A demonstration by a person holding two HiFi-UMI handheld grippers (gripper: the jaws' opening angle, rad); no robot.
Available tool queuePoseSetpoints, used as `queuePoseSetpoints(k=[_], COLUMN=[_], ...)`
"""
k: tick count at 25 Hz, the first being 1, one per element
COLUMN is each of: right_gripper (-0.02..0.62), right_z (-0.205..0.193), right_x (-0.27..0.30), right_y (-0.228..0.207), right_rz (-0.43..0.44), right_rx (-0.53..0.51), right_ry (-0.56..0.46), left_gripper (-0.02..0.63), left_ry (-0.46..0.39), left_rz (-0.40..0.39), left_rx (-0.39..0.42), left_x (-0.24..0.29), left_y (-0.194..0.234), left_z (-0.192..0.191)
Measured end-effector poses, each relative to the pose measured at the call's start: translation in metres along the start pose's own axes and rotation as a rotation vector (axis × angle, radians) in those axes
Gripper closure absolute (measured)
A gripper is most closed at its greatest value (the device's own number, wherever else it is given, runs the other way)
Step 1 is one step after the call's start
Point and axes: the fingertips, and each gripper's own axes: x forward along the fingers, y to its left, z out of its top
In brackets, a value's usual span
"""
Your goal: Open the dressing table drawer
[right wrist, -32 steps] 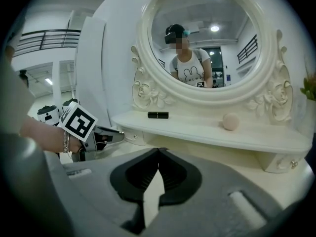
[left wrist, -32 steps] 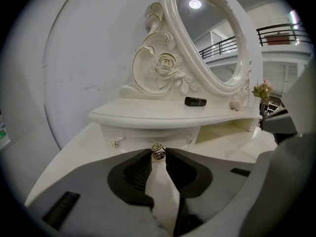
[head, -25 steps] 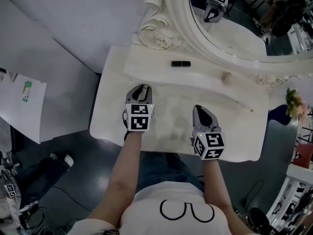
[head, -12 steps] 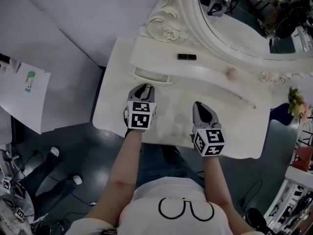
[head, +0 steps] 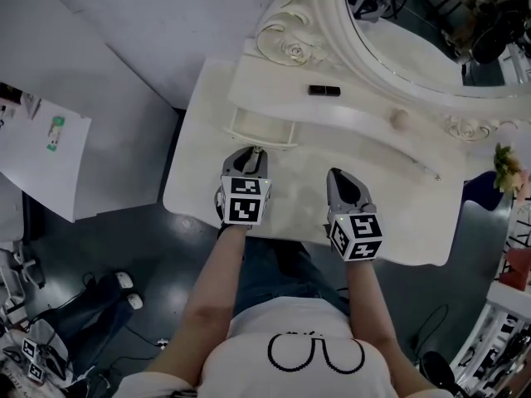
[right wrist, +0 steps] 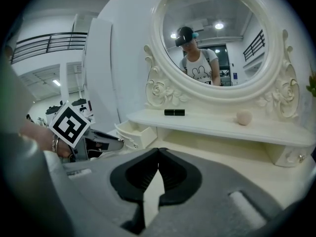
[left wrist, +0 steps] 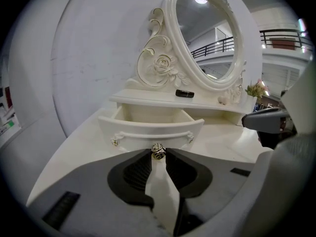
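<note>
The small left drawer (head: 259, 129) of the white dressing table (head: 199, 181) stands pulled out from under the shelf, its inside bare (left wrist: 150, 116). My left gripper (head: 254, 152) is shut on the drawer's little metal knob (left wrist: 158, 150), which sits pinched between the dark pads (left wrist: 139, 169) in the left gripper view. My right gripper (head: 338, 177) hovers over the tabletop to the right, apart from the drawer. Its jaws meet at the tips (right wrist: 158, 152) with nothing between them.
A black lipstick tube (head: 324, 90) and a pale pink ball (head: 400, 119) lie on the shelf under the oval mirror (head: 415, 31). Flowers (head: 508, 168) stand off the table's right end. A white board with papers (head: 50, 156) leans at the left.
The drawer has slid out further from under the shelf, drawn towards the person by my left gripper on its knob. The right gripper has hardly shifted.
</note>
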Motion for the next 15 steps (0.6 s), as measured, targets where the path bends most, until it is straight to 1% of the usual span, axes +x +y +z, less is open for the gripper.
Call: queuePoseSetpoints(k=[4, 9, 12, 15], right_gripper=[0.598, 0.598, 0.598, 0.598], right_z=[-0.002, 0.005, 0.015, 0.029], right_x=[-0.001, -0.006, -0.006, -0.005], right_y=[0.002, 0.003, 0.003, 0.007], right_rz=[0.0, -0.003, 0.0, 0.01], right_rx=[-0.004, -0.011, -0.011, -0.018], right_ry=[0.004, -0.013, -0.039, -0.071], left_gripper=[0.517, 0.503, 0.503, 0.503], left_ry=[-0.015, -0.039, -0.06, -0.098], left_rz=[-0.002, -0.001, 0.007, 0.013], left_rx=[0.004, 0.006, 0.011, -0.003], left_x=[0.0, -0.007, -0.016, -0.029], left_y=[-0.001, -0.001, 0.0, 0.003], left_z=[0.0, 0.003, 0.012, 0.026])
